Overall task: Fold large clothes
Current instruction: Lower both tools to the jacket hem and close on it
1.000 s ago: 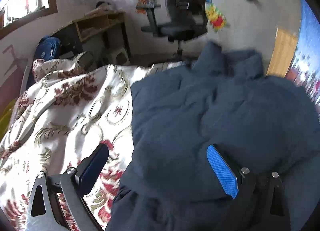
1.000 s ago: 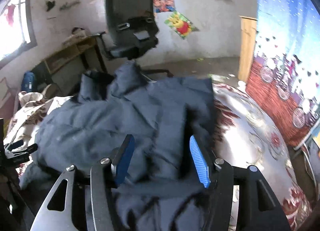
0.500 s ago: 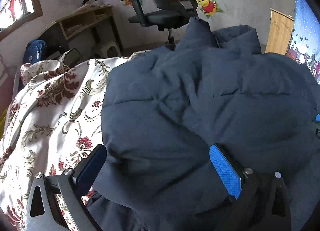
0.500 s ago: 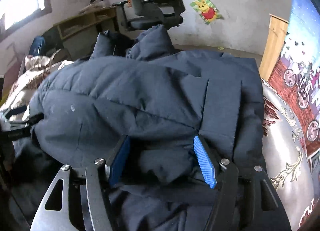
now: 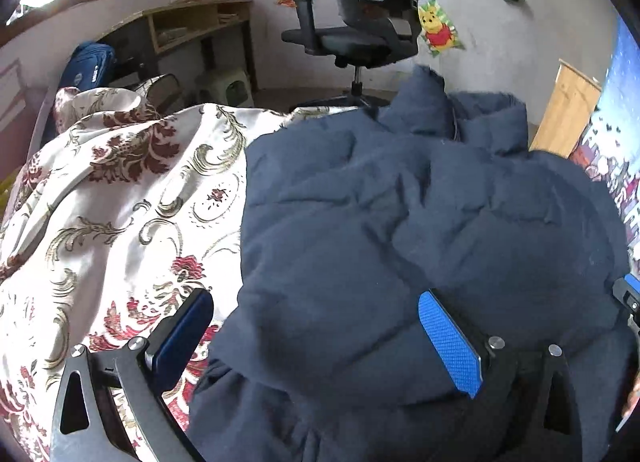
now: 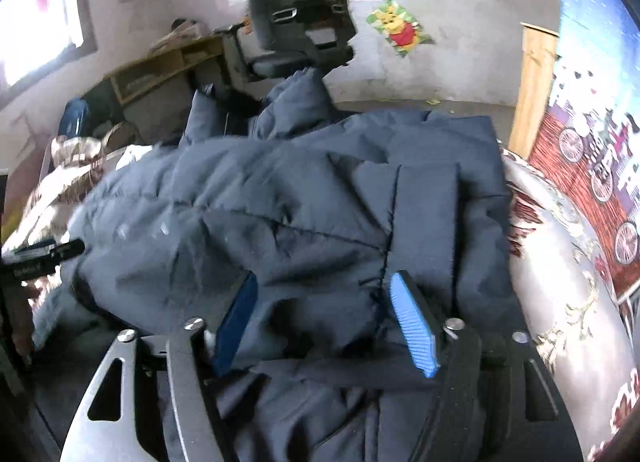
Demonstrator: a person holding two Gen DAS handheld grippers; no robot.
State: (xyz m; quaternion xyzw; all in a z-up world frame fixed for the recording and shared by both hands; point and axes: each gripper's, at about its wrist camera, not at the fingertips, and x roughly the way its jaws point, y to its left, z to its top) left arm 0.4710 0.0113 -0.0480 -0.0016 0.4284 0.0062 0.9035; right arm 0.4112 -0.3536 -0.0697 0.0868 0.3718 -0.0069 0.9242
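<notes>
A dark navy puffer jacket [image 5: 420,230] lies folded over on a floral bedspread [image 5: 120,202], collar toward the far end. My left gripper [image 5: 316,346] is open, its jaws wide apart around the jacket's near left edge. The jacket also fills the right wrist view [image 6: 320,214]. My right gripper [image 6: 326,326] is open, with a bulge of jacket between its blue pads [image 6: 412,330]. The left gripper's tip [image 6: 44,254] shows at that view's left edge.
A black office chair [image 5: 372,30] stands past the bed's far end. A wooden desk [image 5: 192,26] and a blue bag [image 5: 92,66] stand at the far left. A wooden board [image 5: 564,118] and a patterned wall hanging [image 6: 592,166] are on the right.
Both grippers carried the jacket's near part forward and over, folding it onto itself. Since half a second ago the jacket has sunk lower and flatter. Both grippers stay open.
</notes>
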